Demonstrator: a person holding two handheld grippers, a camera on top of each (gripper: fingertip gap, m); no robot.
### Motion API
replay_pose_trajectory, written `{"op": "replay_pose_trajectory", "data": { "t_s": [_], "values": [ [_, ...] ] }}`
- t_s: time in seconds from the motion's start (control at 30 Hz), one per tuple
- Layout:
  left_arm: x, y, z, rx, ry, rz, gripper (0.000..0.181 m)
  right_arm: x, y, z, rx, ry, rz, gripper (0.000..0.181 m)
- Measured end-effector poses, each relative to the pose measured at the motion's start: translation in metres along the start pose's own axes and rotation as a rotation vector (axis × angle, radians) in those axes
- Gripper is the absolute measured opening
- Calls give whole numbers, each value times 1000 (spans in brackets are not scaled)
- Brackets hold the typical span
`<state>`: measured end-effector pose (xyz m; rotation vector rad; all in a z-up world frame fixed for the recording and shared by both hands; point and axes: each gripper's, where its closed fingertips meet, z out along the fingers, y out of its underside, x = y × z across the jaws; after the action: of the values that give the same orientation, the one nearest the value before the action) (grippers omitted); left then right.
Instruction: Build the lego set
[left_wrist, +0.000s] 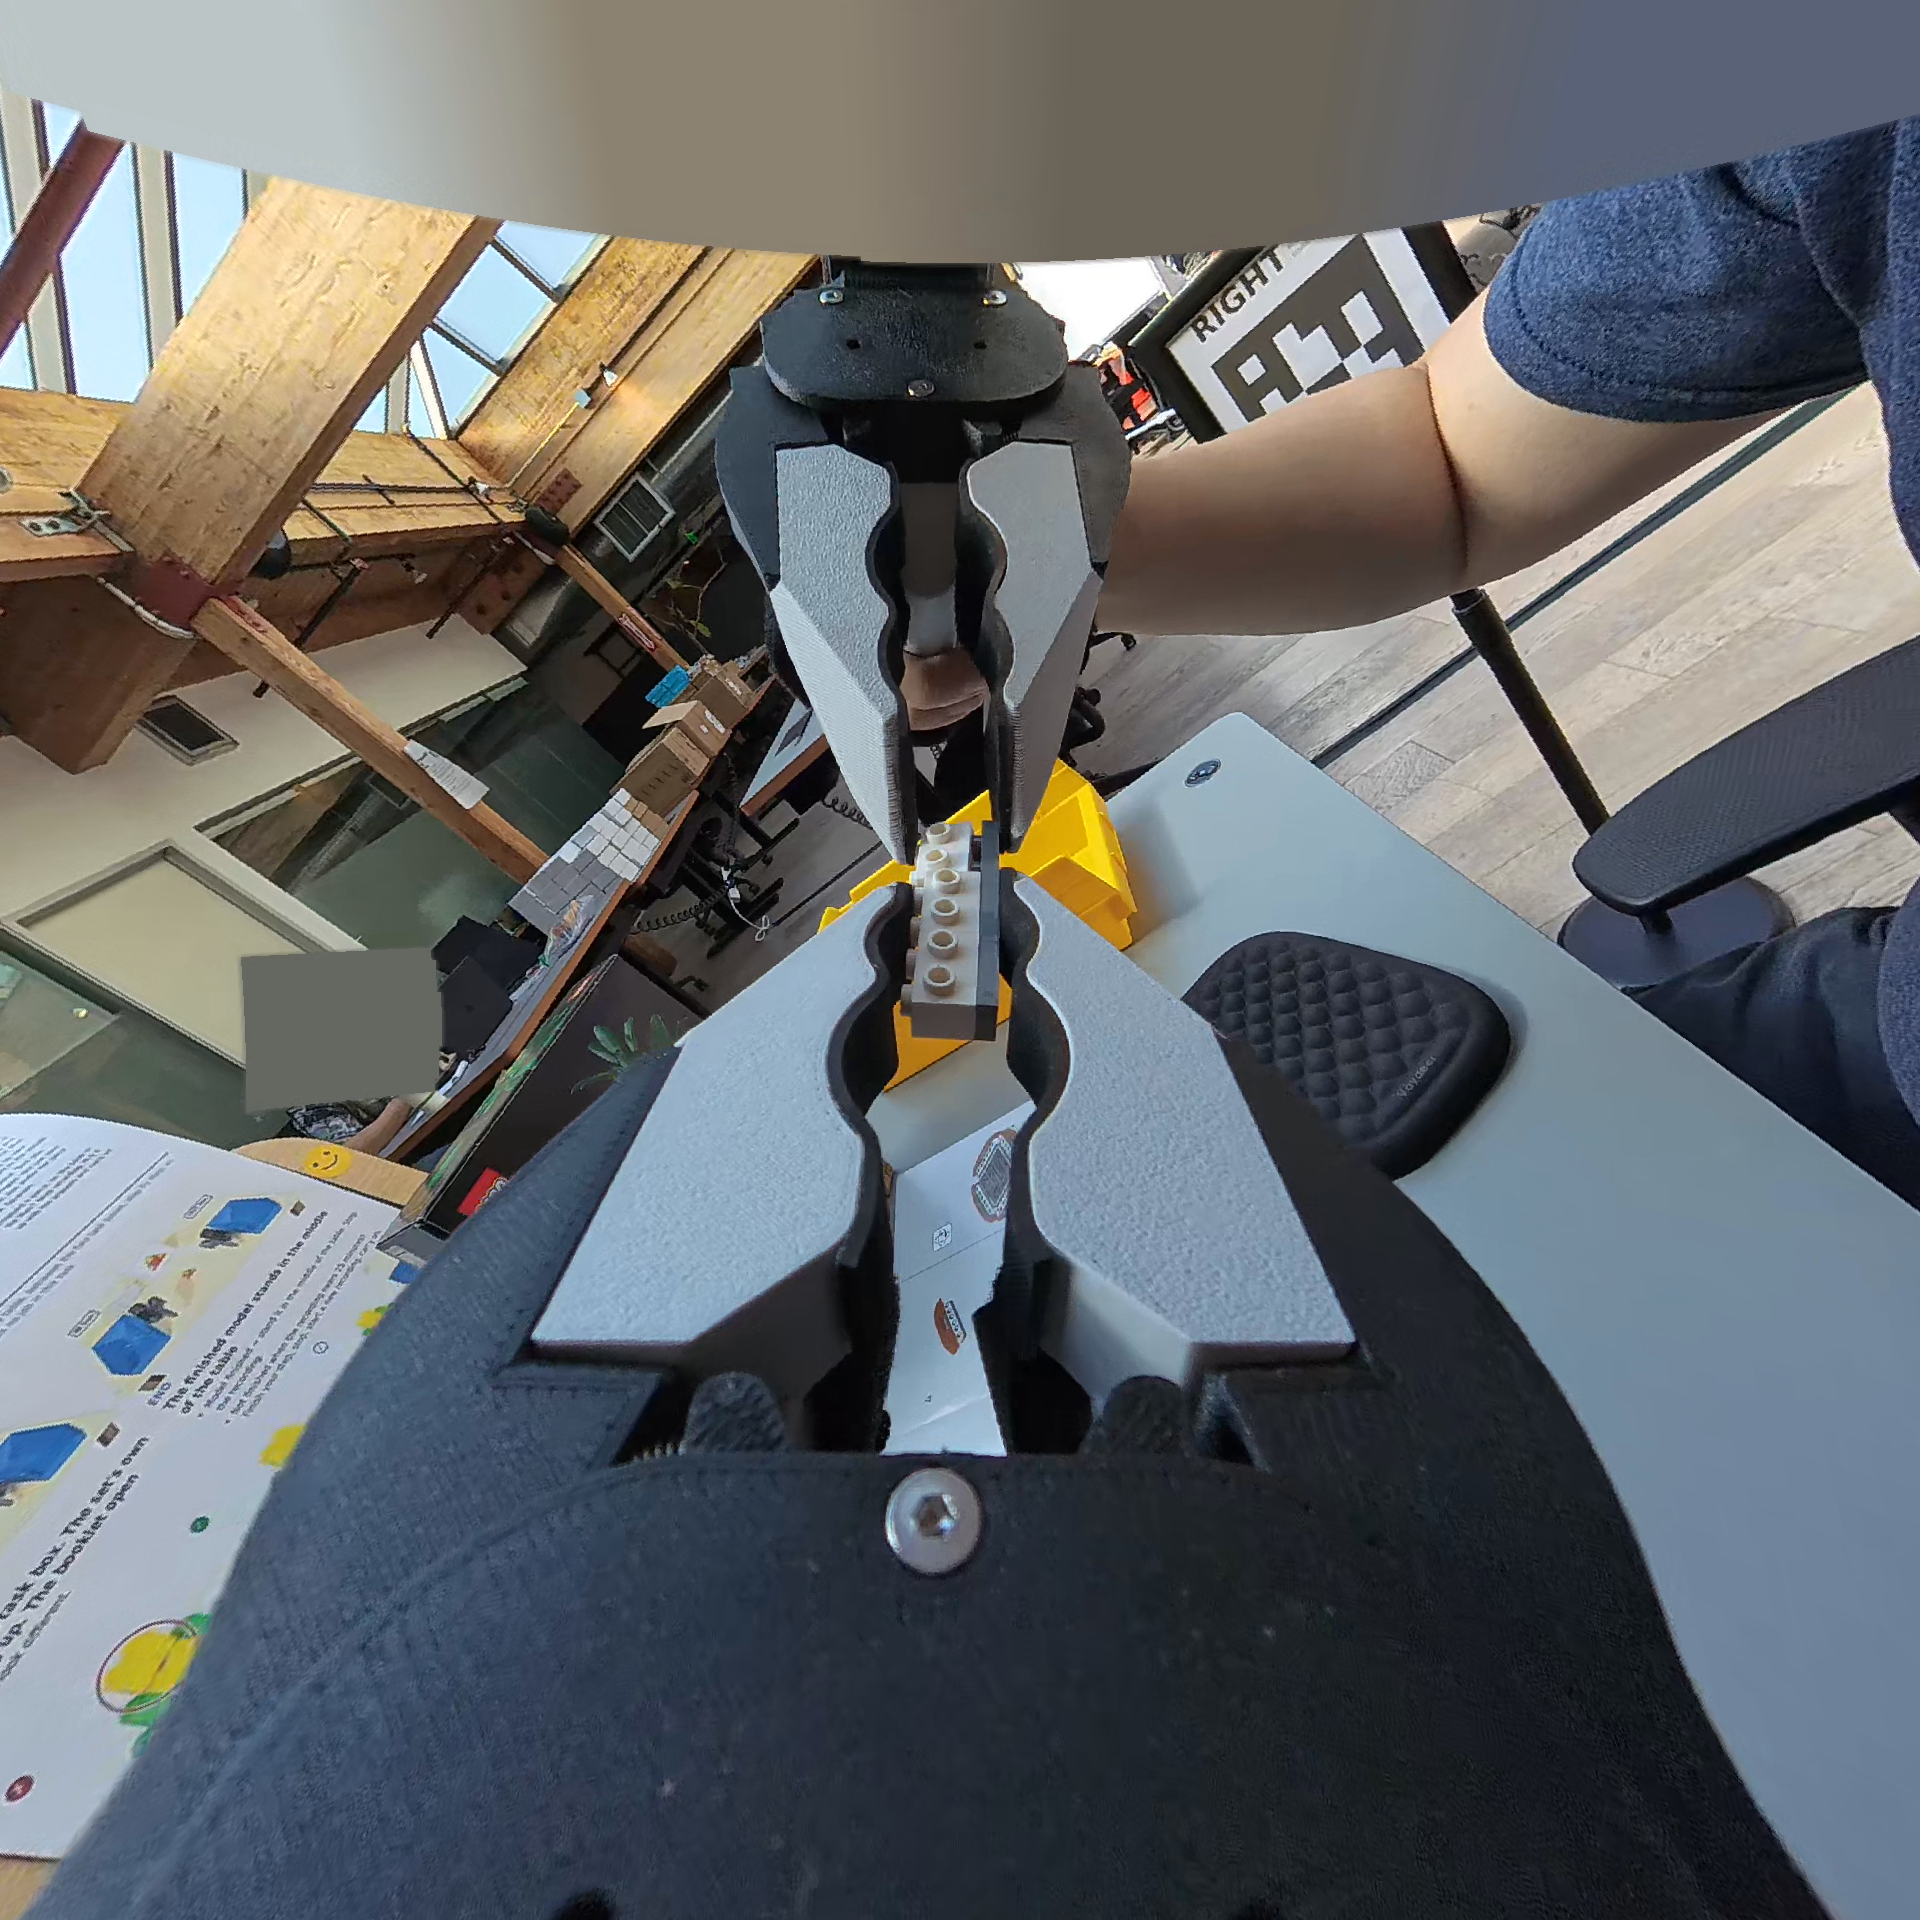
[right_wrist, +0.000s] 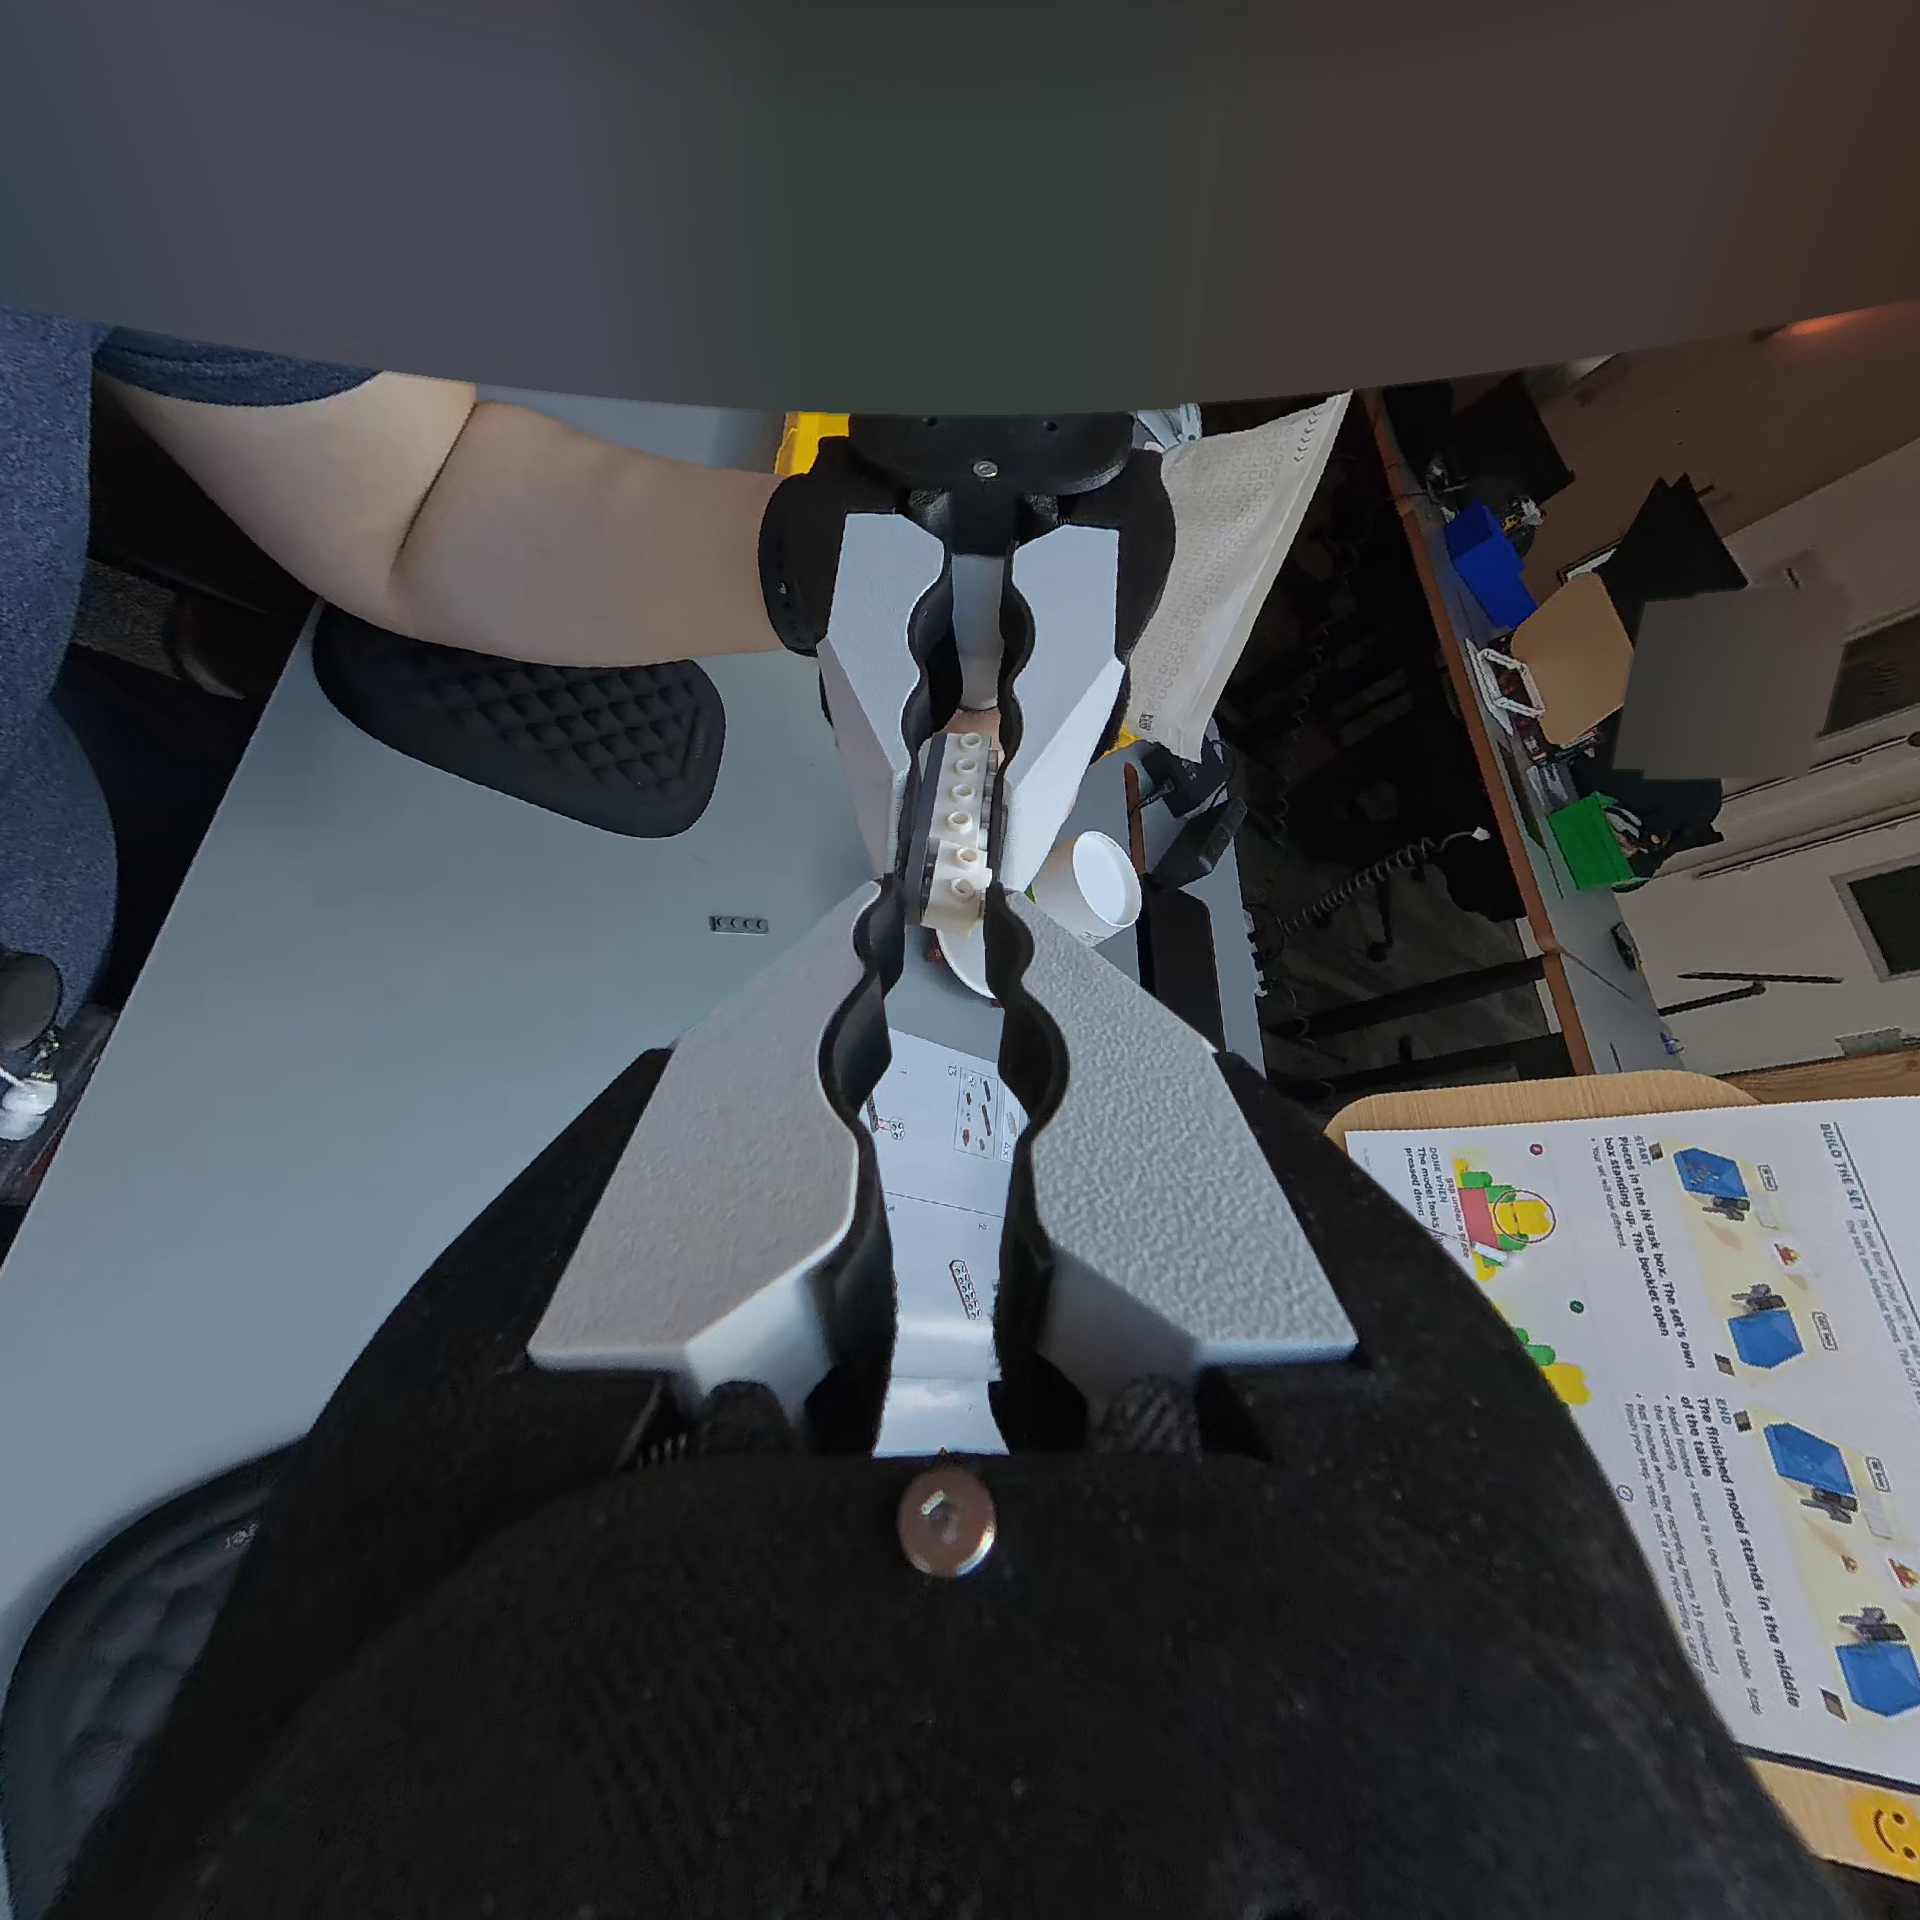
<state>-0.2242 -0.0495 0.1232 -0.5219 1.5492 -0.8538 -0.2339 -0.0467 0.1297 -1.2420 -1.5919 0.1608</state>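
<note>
A small lego assembly (left_wrist: 945, 940), a tan studded plate set against a black plate, is held in the air between both grippers. My left gripper (left_wrist: 951, 909) is shut on its near end in the left wrist view. My right gripper (left_wrist: 951, 831) comes in from the opposite side and is shut on the far end. In the right wrist view the assembly (right_wrist: 961, 821) sits between my right gripper (right_wrist: 940, 899) and my left gripper (right_wrist: 966, 862), tip to tip. A small grey plate (right_wrist: 738, 924) lies loose on the table. The open instruction booklet (right_wrist: 966, 1132) lies under the grippers.
The grey table (right_wrist: 364, 1039) holds a black padded wrist rest (right_wrist: 540, 727), a yellow bin (left_wrist: 1081, 862) and a white paper cup (right_wrist: 1107, 878). A printed sheet (right_wrist: 1662, 1351) lies on a wooden board beside the table. A person's forearm (left_wrist: 1299, 520) reaches in behind the right gripper. Left and right tips are no more than a few centimetres apart.
</note>
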Motion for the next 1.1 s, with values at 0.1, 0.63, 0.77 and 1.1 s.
{"op": "replay_pose_trajectory", "data": {
  "t_s": [0.1, 0.63, 0.77, 1.1],
  "values": [
    [2, 0, 1, 1, 14, -11, 13, -2, 1, -1, -5, -9, 4, 14],
    [-1, 13, 4, -99, -25, 46, 13, 2, 13, 7, -62, 64, 2, 15],
    [0, 9, 4, -84, -13, 35, 13, 0, 9, 6, -57, 82, -25, 14],
    [6, 15, 7, -108, 24, 27, 13, -4, 15, 6, -92, 108, -85, 12]
  ]
}}
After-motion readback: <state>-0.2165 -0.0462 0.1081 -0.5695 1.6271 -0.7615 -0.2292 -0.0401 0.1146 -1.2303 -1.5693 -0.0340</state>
